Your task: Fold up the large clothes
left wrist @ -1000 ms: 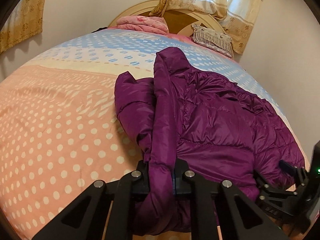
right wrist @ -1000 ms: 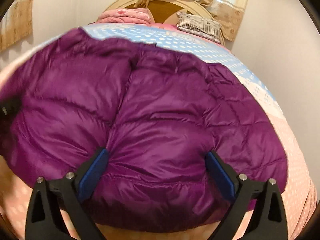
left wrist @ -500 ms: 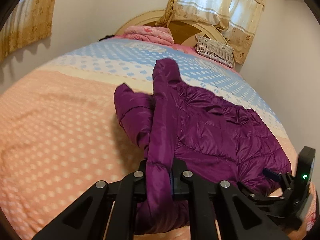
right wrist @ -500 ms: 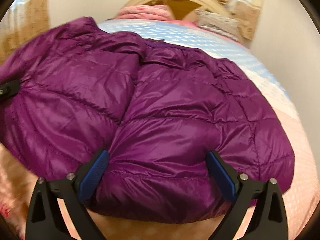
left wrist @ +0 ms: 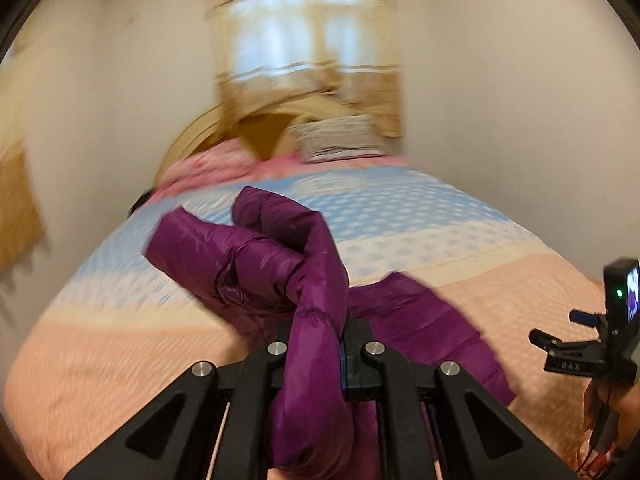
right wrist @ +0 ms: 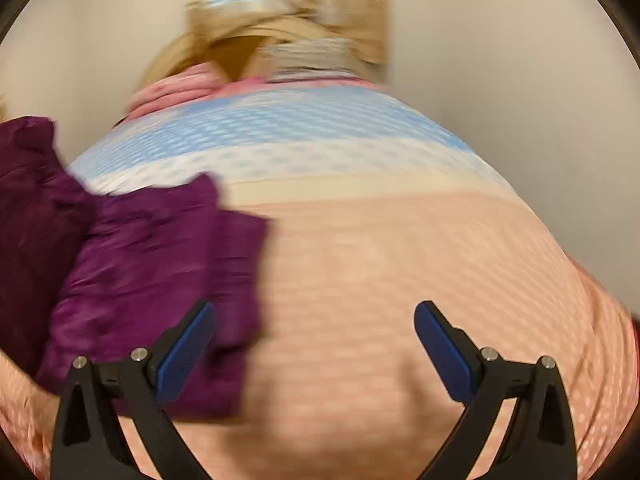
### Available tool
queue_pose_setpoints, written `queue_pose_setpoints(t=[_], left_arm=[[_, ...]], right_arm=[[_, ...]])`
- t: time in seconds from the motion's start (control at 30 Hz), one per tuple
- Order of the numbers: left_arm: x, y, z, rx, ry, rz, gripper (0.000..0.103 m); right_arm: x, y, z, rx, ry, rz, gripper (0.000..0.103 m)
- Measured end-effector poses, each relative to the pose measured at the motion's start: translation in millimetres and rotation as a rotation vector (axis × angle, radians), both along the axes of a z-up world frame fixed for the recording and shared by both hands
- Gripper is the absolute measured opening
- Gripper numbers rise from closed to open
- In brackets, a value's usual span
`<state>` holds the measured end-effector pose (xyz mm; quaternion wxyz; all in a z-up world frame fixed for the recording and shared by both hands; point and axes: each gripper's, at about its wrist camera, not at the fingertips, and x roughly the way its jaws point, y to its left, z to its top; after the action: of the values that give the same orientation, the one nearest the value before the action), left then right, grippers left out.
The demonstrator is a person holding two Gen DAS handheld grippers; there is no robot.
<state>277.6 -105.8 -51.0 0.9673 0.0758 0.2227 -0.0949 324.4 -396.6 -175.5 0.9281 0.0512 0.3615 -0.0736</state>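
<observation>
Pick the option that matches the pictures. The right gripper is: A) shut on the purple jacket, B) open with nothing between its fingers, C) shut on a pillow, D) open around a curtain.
B: the right gripper stands wide open over bare bedspread, with the purple jacket lying off to its left side.

The left gripper (left wrist: 340,344) is clamped tight on a fold of the purple jacket (left wrist: 316,280). The right gripper (right wrist: 314,344) has its blue pads (right wrist: 184,352) spread wide with nothing between them.
</observation>
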Motion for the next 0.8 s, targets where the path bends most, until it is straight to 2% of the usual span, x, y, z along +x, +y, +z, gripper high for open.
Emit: queue_pose_setpoints(t=[0.13, 0.27, 0.37, 0.43, 0.57, 0.67, 0.7, 0.73, 0.77, 0.8], left_arm=[[17.8, -76.3, -23.6, 0.101, -0.007, -0.096, 0.007], [32.6, -132.4, -71.9, 0.178, 0.05, -0.175, 0.007], [35.0, -158.2, -109.6, 0.243, 0.097, -0.218, 0.008], [31.4, -169.3, -126.9, 0.293, 0.103, -0.248, 0.012], [12.9, -175.3, -130.5, 0.353, 0.069, -0.275, 0.019], [-1.5, -178.8, -112.5, 0.372, 0.025, -0.272, 0.025], [-9.1, -176.2, -103.2, 0.356, 0.008, -0.284, 0.032], [-17.7, -173.6, -94.4, 0.344, -0.012, -0.29, 0.052], [-24.8, -169.8, -86.5, 0.341, -0.034, -0.285, 0.064], [-34.4, -164.2, -76.8, 0.329, -0.068, -0.282, 0.084]], right_arm=[[-4.3, -30.9, -17.2, -0.017, 0.032, -0.072, 0.101], [-6.7, -45.8, -31.9, -0.027, 0.084, -0.107, 0.101], [-13.4, -47.9, -41.9, -0.03, 0.122, -0.115, 0.088], [-21.9, -48.1, -42.1, -0.051, 0.101, -0.112, 0.088], [-29.5, -45.5, -40.3, -0.056, 0.084, -0.113, 0.088], [-25.5, -46.3, -44.3, -0.056, 0.087, -0.116, 0.089], [-26.0, -46.5, -42.7, -0.055, 0.092, -0.117, 0.089], [-22.4, -47.8, -44.6, -0.053, 0.097, -0.116, 0.088], [-19.2, -49.3, -46.0, -0.05, 0.104, -0.116, 0.088], [-19.2, -50.2, -43.0, -0.043, 0.11, -0.117, 0.083]])
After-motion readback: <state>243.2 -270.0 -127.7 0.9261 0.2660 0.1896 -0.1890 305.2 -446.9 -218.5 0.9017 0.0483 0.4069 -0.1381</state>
